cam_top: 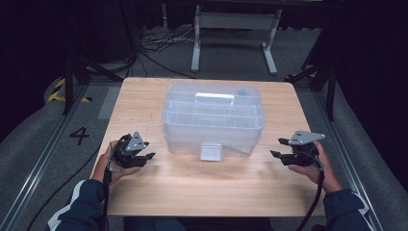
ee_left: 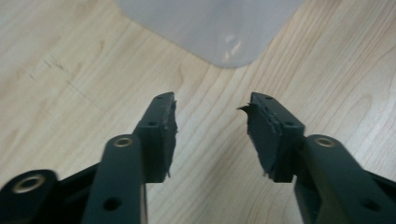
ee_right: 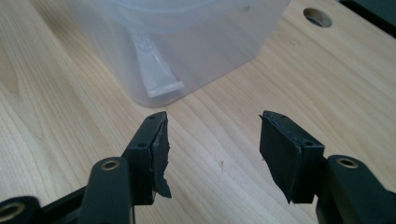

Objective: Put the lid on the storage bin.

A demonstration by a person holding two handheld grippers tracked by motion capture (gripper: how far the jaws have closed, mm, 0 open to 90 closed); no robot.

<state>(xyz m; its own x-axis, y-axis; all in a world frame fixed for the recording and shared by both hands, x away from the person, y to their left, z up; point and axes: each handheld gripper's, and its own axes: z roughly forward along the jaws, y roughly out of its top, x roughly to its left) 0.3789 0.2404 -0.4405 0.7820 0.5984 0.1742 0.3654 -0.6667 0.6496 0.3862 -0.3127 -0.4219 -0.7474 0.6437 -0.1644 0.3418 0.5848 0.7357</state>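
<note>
Pale wood grain runs under both grippers, nearest the person. The left gripper (cam_top: pixel 144 157) and right gripper (cam_top: pixel 278 148) hover low over the tabletop (cam_top: pixel 202 187), each with jaws spread and nothing between them. Farther off, between the two and well apart from both, sits the clear box (cam_top: pixel 214 118), lid shut, front latch (cam_top: pixel 210 151) facing the person. The likely step is reaching for it: bring both grippers in level, keep the jaws wide, and meet the latch or the sides squarely, since smooth plastic probably slips under a skewed pinch.

Empty parted jaws near plastic box (ee_right: pixel 187 42)
</note>
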